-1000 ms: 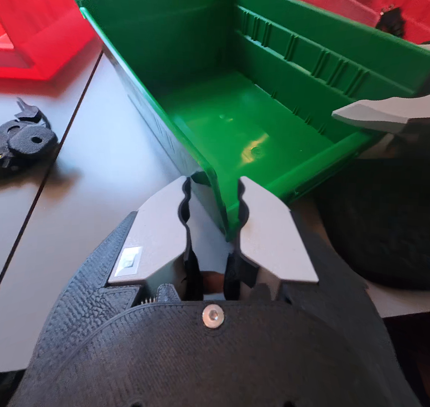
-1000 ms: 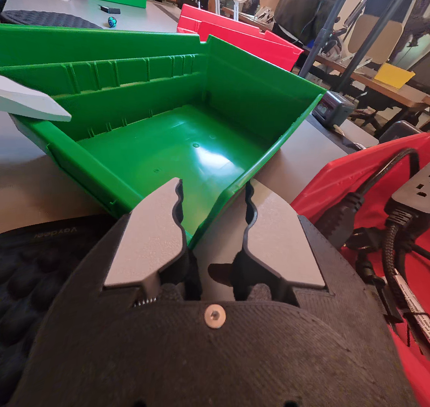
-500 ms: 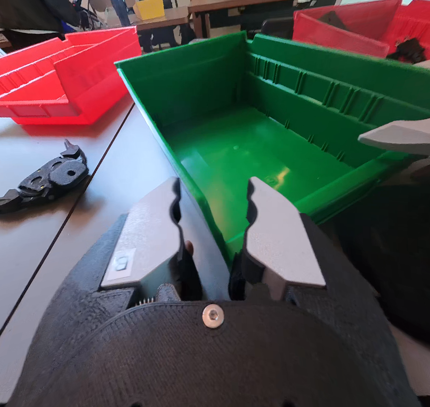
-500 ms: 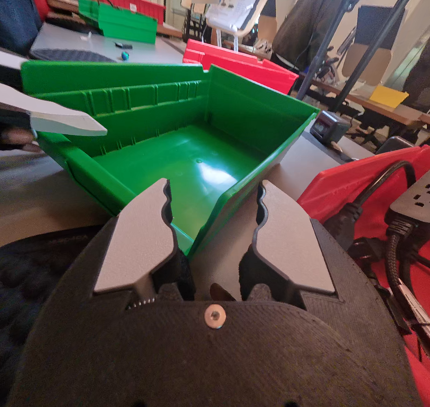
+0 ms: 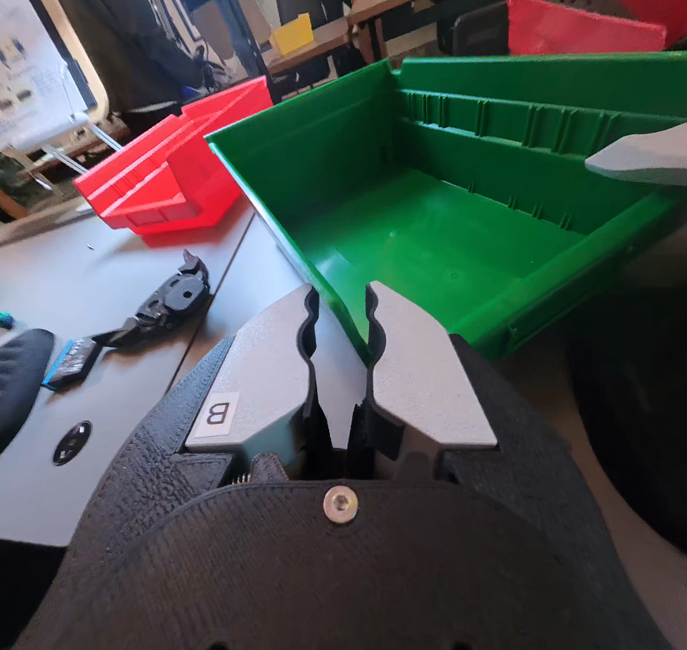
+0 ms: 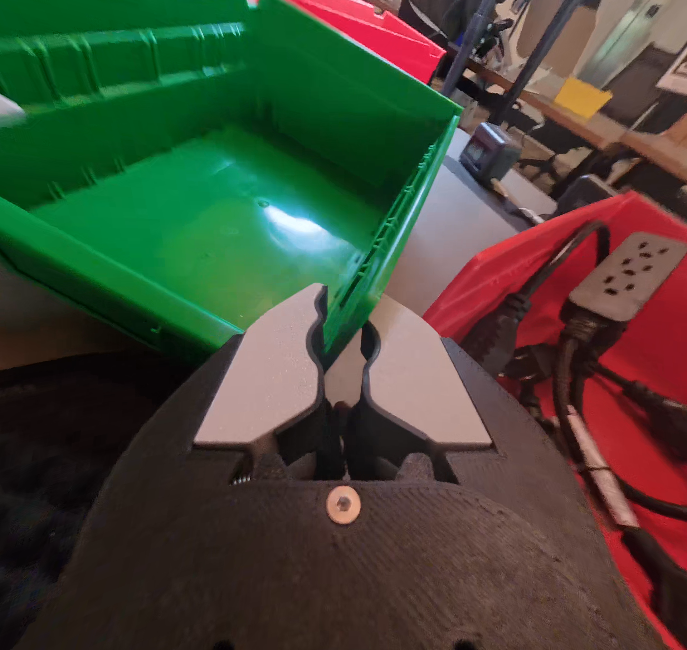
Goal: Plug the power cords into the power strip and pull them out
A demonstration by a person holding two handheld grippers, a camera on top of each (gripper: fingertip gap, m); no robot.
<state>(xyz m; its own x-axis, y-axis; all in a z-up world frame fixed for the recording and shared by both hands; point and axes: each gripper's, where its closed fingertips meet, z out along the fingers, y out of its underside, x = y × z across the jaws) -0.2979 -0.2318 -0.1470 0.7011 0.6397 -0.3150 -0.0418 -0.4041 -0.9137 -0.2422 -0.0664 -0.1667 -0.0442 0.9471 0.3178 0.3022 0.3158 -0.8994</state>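
An empty green bin (image 5: 427,245) sits on the grey table, also in the right wrist view (image 6: 208,230). My left gripper (image 5: 342,294) is shut on the bin's left side wall at its near corner. My right gripper (image 6: 345,305) is shut on the bin's right side wall at its near corner. Its finger shows at the right edge of the left wrist view (image 5: 639,160). A grey power strip (image 6: 628,271) lies in a red bin (image 6: 520,260) to the right, with black power cords (image 6: 565,383) and a black plug (image 6: 494,335) beside it.
Another red bin (image 5: 178,186) stands left of the green bin, with black plastic parts (image 5: 171,297) in front of it. A dark foam pad (image 5: 632,409) lies at the near edge. A small grey device (image 6: 487,152) and a further red bin (image 6: 353,19) stand behind. Across from one pair of fingers to the other is roughly 20 cm.
Both grippers opened wider half a second ago and have now closed onto the green bin's side walls. Both views have swung and tilted.
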